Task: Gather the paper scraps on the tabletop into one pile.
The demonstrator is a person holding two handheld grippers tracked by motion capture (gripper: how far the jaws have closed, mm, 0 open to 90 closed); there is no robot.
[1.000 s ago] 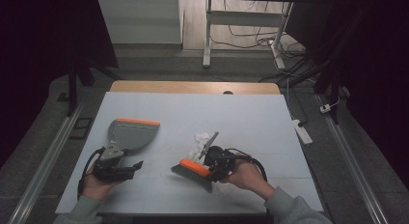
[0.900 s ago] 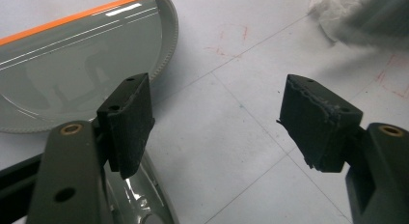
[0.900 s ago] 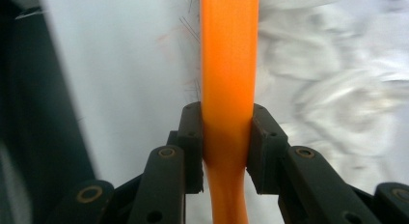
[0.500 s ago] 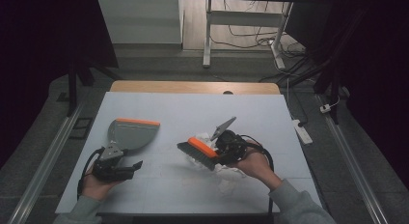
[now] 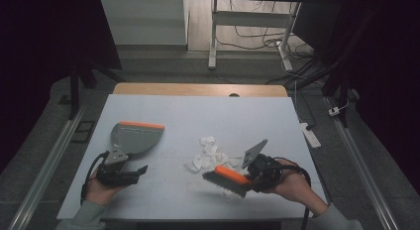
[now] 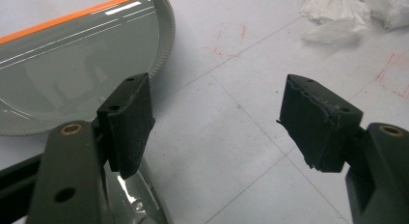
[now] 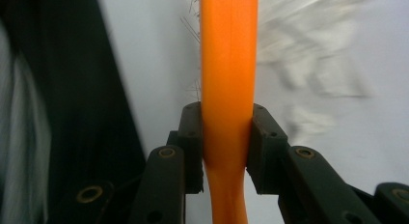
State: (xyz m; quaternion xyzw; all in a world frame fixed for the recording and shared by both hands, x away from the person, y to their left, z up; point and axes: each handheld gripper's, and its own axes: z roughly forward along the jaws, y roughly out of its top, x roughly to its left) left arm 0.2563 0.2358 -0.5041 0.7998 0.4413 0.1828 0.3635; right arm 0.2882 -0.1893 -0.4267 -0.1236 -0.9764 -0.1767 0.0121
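- Right hand-held gripper (image 5: 247, 176) is clamping the orange handle of our hand brush (image 5: 227, 176), the pads (image 7: 264, 137) pressing on it from both sides in the right gripper view.
- We are holding the brush low over the desk (image 5: 198, 111), near its front edge, with the dark bristles pointing down and the brush head reaching left of our right hand (image 5: 292, 183).
- We are seeing the crumpled white paper scraps (image 5: 207, 153) lying in a loose pile on the desk, just beyond the brush head; whether the bristles are touching them we cannot tell.
- Our left hand-held gripper (image 5: 136, 171) is resting near the front left of the desk, its jaws standing wide apart with nothing between them, as the left gripper view is showing.
- We are keeping the grey dustpan (image 5: 134, 137), with its orange lip on the far edge, flat on the desk just beyond the left hand-held gripper; its handle is running back beneath the left jaw.
- Dustpan and paper scraps are lying well apart.
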